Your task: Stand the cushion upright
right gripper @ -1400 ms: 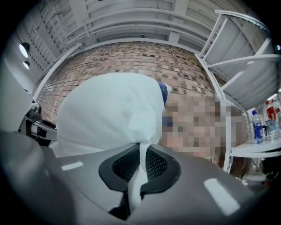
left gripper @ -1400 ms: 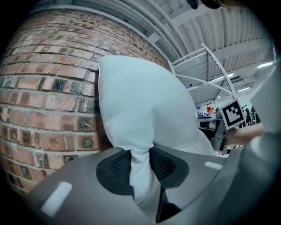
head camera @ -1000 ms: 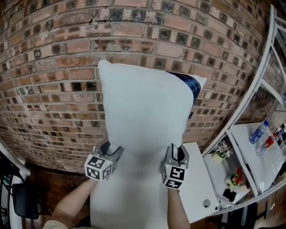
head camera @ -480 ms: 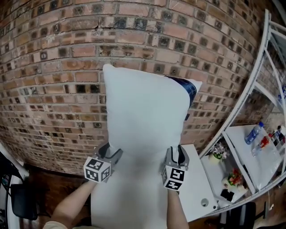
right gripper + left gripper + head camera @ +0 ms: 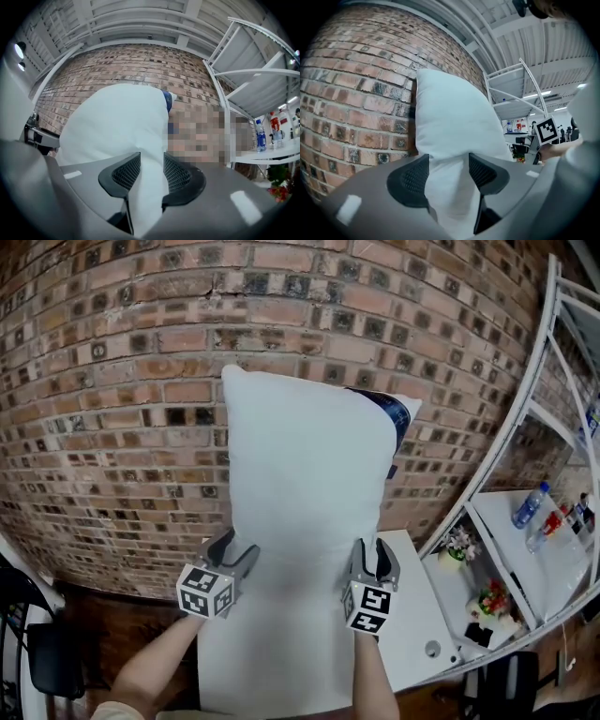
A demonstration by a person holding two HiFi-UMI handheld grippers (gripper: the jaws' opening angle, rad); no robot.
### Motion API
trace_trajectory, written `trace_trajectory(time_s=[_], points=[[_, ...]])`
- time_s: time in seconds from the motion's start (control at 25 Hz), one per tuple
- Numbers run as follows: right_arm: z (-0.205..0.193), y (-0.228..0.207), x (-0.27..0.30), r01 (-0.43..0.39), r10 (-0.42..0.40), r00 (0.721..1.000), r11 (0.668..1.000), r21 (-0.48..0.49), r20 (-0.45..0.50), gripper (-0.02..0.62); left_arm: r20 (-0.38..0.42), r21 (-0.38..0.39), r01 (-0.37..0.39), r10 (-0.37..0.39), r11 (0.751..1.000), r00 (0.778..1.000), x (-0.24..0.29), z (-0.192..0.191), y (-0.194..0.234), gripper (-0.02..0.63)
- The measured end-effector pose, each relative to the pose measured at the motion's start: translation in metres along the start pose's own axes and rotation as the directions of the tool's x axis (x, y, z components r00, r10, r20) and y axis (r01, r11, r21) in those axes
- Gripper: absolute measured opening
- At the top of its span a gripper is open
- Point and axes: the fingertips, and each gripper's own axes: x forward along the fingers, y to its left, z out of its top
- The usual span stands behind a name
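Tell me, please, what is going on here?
A person holds a white cushion by its side edges. The left gripper and right gripper each pinch fabric, though their jaws have just been opening. The cushion stands upright in front of the brick wall, with a white table to its right.

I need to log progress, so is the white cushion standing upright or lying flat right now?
Upright: the cushion stands tall on end in front of the brick wall, its top corners uppermost.
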Motion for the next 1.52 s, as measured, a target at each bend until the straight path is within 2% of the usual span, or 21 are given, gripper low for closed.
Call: trace_trajectory(time_s=[0.2,0.44,0.72,0.96,1.24,1.52], points=[[-0.003,0.004,-0.016,0.015,-0.015,1.0,1.0,-0.001,-0.013,0.143,-0.004,0.011,0.038,-0.038,0.999,0.999,-0.009,-0.001,-0.014,0.247],[0.001,0.014,-0.037,0.027,-0.026,1.0,0.999,0.02,-0.017,0.141,0.032,-0.011,0.099,-0.099,0.995,0.995,-0.023,0.009,-0.031,0.247],[0.005,0.046,-0.077,0.059,-0.059,0.997,0.998,-0.01,-0.041,0.126,0.064,-0.036,0.172,-0.17,0.984,0.983,-0.054,0.019,-0.046,0.243],[0.013,0.087,-0.118,0.104,-0.105,0.993,0.994,-0.025,-0.045,0.071,0.069,-0.042,0.239,-0.236,0.97,0.969,-0.088,0.021,-0.049,0.189],[0.031,0.133,-0.167,0.172,-0.173,0.985,0.985,-0.024,-0.028,0.037,0.087,-0.024,0.343,-0.34,0.939,0.936,-0.142,0.026,-0.061,0.156],[0.046,0.191,-0.216,0.186,-0.187,0.982,0.982,-0.023,-0.011,0.017,0.085,-0.067,0.384,-0.378,0.921,0.922,-0.194,0.026,-0.06,0.072]])
